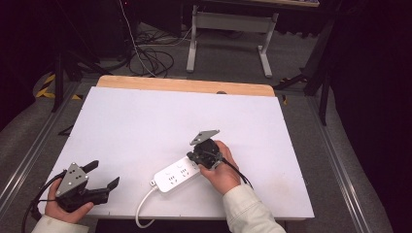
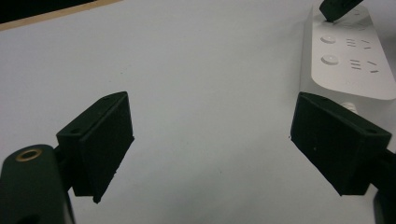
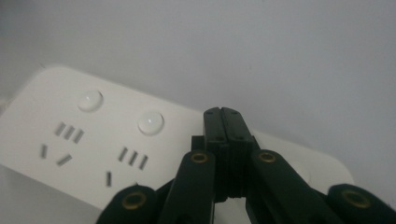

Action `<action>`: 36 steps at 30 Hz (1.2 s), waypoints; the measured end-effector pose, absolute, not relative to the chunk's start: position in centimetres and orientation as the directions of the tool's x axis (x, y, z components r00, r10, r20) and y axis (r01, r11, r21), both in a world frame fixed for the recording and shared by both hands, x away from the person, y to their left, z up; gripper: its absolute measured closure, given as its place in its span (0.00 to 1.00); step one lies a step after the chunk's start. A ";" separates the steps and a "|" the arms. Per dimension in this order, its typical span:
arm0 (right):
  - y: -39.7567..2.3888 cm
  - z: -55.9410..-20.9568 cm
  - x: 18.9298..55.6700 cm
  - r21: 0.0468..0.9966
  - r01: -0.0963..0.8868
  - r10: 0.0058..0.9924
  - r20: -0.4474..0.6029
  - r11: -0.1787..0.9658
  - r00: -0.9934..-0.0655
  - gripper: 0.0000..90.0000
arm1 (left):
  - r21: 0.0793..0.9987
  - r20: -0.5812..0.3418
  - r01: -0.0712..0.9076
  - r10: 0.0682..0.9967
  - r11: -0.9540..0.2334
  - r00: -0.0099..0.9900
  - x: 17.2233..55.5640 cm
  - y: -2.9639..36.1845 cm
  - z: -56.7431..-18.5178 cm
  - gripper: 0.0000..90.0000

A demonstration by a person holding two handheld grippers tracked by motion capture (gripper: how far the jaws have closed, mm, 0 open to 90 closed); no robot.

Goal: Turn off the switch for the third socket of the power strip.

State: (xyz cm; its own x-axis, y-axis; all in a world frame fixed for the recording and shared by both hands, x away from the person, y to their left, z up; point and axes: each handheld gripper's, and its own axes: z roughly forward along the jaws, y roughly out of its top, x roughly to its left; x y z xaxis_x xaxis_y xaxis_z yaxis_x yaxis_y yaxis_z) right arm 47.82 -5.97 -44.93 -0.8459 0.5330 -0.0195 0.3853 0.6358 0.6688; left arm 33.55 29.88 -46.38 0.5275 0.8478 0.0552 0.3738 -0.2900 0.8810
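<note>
Work surface: a white board (image 1: 145, 126) laid over a wooden table whose bare far edge (image 1: 184, 86) shows beyond it. Around the table lie grey floor, a tangle of cables (image 1: 150, 60) and a grey stand (image 1: 228, 29), all well beyond both claws; the rest of the room is dark.

Containers: none in view. The one item on the board is a white power strip (image 1: 176, 175), lying flat with its white cord (image 1: 142, 206) running off the near edge.

Right gripper (image 1: 197, 158): held in the right hand (image 1: 224, 171), tilted down over the far end of the strip. Its jaws are pressed fully together with nothing between them, and the tips sit on or just above the strip's top face, just past the two round buttons (image 3: 150, 122); contact cannot be confirmed.

Left gripper (image 1: 104, 175): held in the left hand (image 1: 65, 208) near the board's near left corner, well apart from the strip, which lies ahead and to its right. Jaws stand wide, empty, pointing across the board.
</note>
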 end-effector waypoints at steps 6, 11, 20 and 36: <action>-6.6 -43.8 47.2 0.747 0.339 0.521 -0.012 0.572 -0.854 1.00 | 0.880 0.051 0.377 0.846 -0.290 0.531 33.7 29.9 -46.4 0.15; -6.6 -43.4 47.0 0.748 0.338 0.515 -0.006 0.572 -0.857 1.00 | 0.882 0.054 0.372 0.847 -0.289 0.529 33.6 29.9 -46.4 0.15; -6.9 -42.7 46.4 0.762 0.317 0.506 -0.017 0.565 -0.862 1.00 | 0.880 0.052 0.375 0.846 -0.290 0.531 33.6 29.9 -46.4 0.15; -7.3 -41.6 45.4 0.811 0.244 0.507 -0.073 0.532 -0.859 0.59 | 0.882 0.056 0.371 0.846 -0.291 0.530 33.6 29.9 -46.3 0.15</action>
